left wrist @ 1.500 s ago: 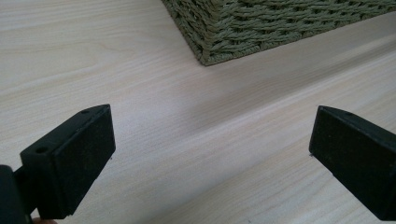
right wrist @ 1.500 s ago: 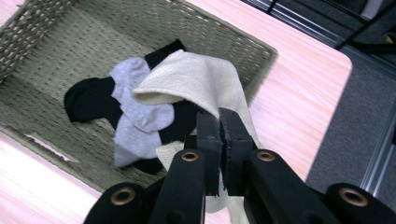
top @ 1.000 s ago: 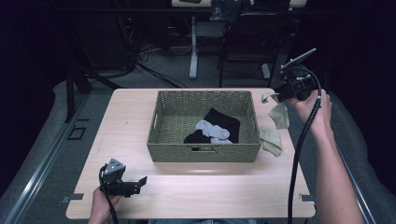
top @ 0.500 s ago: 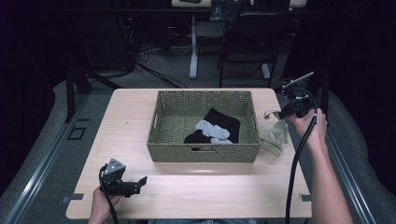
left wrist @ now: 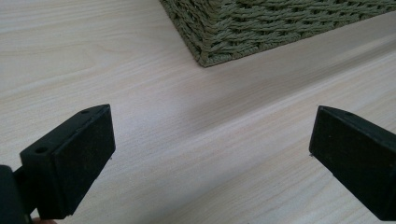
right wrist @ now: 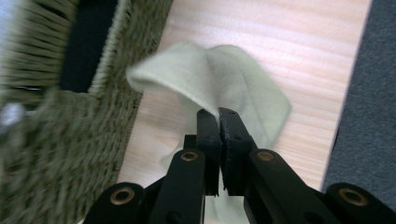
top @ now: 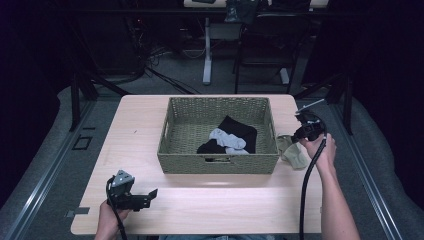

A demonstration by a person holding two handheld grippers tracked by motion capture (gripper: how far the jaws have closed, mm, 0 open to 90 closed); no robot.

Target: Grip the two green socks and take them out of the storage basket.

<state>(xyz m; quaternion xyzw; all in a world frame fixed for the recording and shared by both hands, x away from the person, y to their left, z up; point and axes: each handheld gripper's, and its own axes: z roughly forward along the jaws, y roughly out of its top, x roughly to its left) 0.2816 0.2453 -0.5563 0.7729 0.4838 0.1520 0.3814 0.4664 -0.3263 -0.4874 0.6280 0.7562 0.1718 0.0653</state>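
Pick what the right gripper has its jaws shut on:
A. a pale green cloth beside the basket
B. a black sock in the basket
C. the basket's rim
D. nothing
A: in the right gripper view, the right gripper pinches the pale green cloth lying on the table beside the basket.

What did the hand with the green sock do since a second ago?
The right gripper came down beside the basket, jaws shut on the pale green sock, which hung in the air before and now lies bunched on the table. The left gripper stayed put, jaws open, and the socks in the basket did not move.
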